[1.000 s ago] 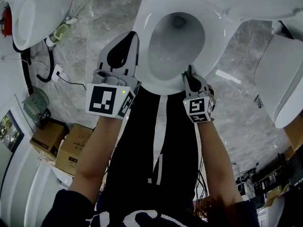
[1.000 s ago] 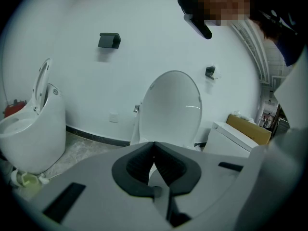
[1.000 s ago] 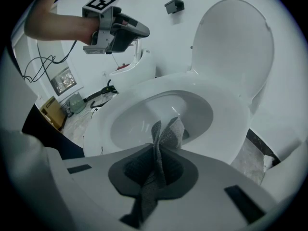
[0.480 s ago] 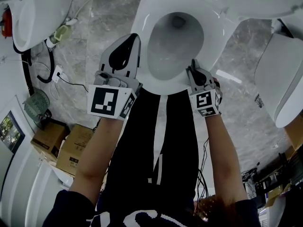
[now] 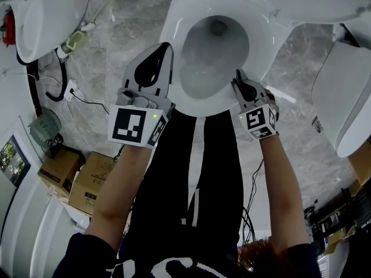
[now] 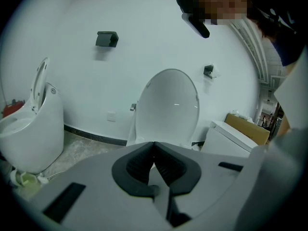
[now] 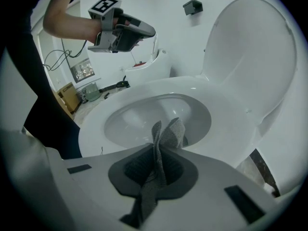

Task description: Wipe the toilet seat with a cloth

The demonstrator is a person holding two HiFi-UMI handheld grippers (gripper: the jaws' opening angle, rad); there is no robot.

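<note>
The right tool clamps the cloth at the toilet seat near-right rim; the seat ring curves ahead-left (left tool clenched, empty, beside the seat's left edge).

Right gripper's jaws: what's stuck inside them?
A grey cloth, pinched in the shut right gripper. Its tip pokes out toward the toilet seat. The pads hide its pinched middle.

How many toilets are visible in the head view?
3: the centre toilet, an upper-left toilet, and what looks like a right-edge toilet. Others may be hidden.
</note>
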